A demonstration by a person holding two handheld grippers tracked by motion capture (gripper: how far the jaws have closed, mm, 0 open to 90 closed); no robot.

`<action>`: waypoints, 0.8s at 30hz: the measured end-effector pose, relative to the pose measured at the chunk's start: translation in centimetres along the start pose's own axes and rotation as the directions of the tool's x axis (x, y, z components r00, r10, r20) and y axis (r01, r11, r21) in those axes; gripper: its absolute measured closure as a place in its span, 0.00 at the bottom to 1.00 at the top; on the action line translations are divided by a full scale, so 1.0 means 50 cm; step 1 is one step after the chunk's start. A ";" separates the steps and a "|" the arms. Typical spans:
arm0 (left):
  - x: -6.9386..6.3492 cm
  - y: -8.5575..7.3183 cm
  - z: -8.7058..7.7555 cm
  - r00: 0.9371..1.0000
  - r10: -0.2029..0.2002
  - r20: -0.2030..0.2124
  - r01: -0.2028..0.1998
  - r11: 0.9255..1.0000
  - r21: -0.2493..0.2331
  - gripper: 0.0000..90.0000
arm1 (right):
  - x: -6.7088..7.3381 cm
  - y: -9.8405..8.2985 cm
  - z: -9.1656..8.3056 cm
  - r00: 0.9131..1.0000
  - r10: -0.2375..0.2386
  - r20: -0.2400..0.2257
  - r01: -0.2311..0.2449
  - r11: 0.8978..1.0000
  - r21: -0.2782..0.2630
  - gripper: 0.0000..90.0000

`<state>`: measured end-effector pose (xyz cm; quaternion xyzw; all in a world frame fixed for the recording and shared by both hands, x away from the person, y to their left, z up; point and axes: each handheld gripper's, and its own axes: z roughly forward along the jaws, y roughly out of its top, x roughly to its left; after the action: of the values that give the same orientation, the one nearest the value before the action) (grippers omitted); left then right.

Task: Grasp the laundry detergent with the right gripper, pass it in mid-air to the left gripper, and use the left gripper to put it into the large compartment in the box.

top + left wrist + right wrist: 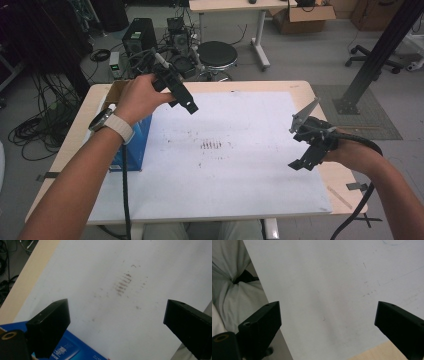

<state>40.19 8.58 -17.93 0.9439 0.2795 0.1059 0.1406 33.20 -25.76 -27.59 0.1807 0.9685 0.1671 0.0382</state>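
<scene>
My left gripper [186, 101] hovers above the back left part of a white sheet [240, 120] that covers the table. In the left gripper view the gripper [116, 308] is open, its jaws wide apart with nothing between them, above the sheet [105, 295] and a patch of brown smudges [123, 283]. A blue box [134, 150] stands at the table's left edge, and its printed face [72, 348] shows below the left jaw. My right gripper [301, 149] is held over the sheet's right side. It too is open and empty [328, 308], above the sheet [327, 285].
An open cardboard box [113, 92] sits behind the blue box at the table's back left corner. Bare wood [345, 185] shows along the table's right edge. The person's light trousers [234, 295] lie beyond the near edge. A stool [218, 54] and computer gear [139, 36] stand behind the table.
</scene>
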 end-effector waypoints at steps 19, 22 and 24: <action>-0.033 0.021 0.037 0.985 0.157 0.065 -0.159 0.987 0.036 0.08 | 0.007 0.007 -0.005 1.000 -0.003 -0.004 0.003 1.000 -0.006 0.08; -0.035 0.024 0.040 0.984 0.166 0.070 -0.169 0.985 0.035 0.08 | 0.006 0.006 -0.005 1.000 -0.001 -0.004 0.001 1.000 -0.005 0.08; -0.035 0.027 0.043 0.983 0.169 0.075 -0.171 0.985 0.034 0.08 | 0.004 0.007 -0.005 1.000 -0.001 -0.003 0.001 1.000 -0.008 0.08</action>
<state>40.05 6.06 -19.73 0.9701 0.1948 0.0781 0.1221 33.10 -25.48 -27.25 0.1797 0.9680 0.1710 0.0376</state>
